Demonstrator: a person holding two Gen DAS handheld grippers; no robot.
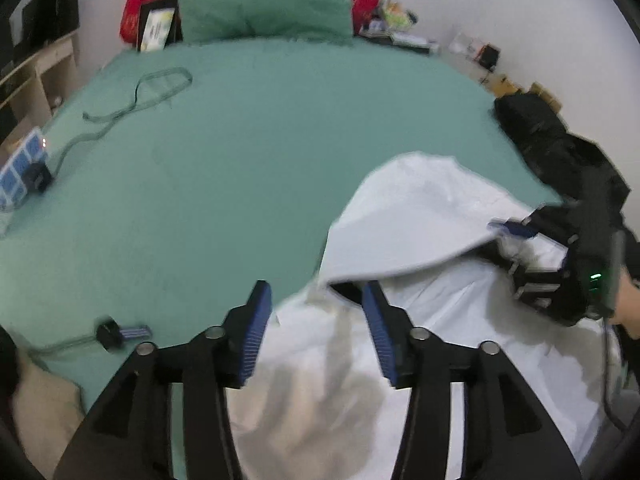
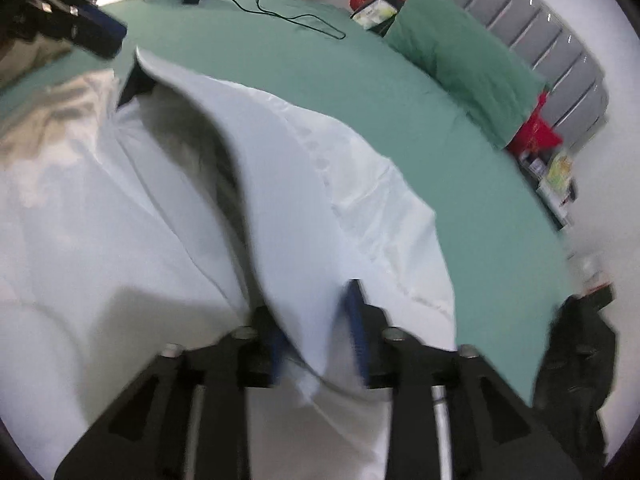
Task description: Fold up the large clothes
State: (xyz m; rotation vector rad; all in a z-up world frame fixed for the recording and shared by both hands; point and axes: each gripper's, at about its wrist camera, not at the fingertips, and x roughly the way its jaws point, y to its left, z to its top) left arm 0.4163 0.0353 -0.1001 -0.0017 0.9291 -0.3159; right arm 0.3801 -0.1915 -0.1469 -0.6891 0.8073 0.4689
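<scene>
- Two grippers work a white garment (image 1: pixel 420 208) lying on the green bed (image 1: pixel 240 160).
- Left gripper (image 1: pixel 316 320) stands open and empty; right gripper (image 2: pixel 316 328), partly open, has a raised flap between its fingers.
- Next move, I judge: laying that flap flat.

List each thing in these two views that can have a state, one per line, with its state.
Garment: white, partly folded, one flap lifted.
Left tool: open, empty, above garment.
Right tool: flap between its fingers, grip unclear.
Pillow: upright at the bedhead.
Cable: loose on the sheet.
</scene>
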